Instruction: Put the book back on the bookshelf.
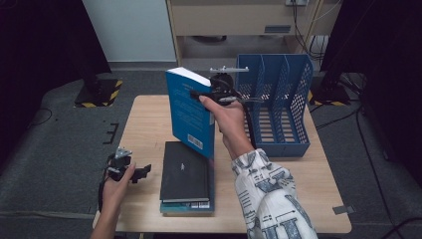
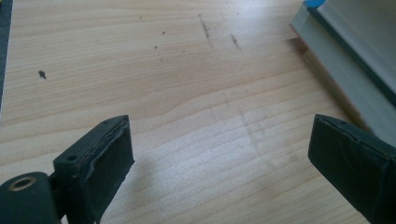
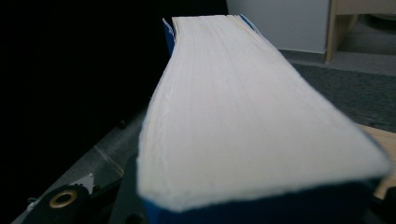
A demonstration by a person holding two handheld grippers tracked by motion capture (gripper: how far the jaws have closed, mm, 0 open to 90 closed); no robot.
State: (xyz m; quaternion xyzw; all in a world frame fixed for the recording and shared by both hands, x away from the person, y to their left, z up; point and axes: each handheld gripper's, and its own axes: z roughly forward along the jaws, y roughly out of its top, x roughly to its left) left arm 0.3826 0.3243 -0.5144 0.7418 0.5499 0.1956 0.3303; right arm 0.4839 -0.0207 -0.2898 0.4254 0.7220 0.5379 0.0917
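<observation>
A thick blue book (image 1: 190, 112) is held up off the wooden table (image 1: 144, 124), tilted, its back cover with a barcode toward the camera. My right gripper (image 1: 206, 93) is shut on its upper part. In the right gripper view the white page edge of the blue book (image 3: 243, 102) runs away from the jaws, which clamp it at the bottom. My left gripper (image 1: 142, 172) rests at the table's front left, open and empty; its black fingers (image 2: 105, 156) stand wide apart over bare wood.
A stack of books (image 1: 186, 179), a black one on top, lies at the front middle of the table; its edge (image 2: 345, 56) shows near the left gripper. A blue slotted file rack (image 1: 278, 104) stands at the back right. Dark floor surrounds the table.
</observation>
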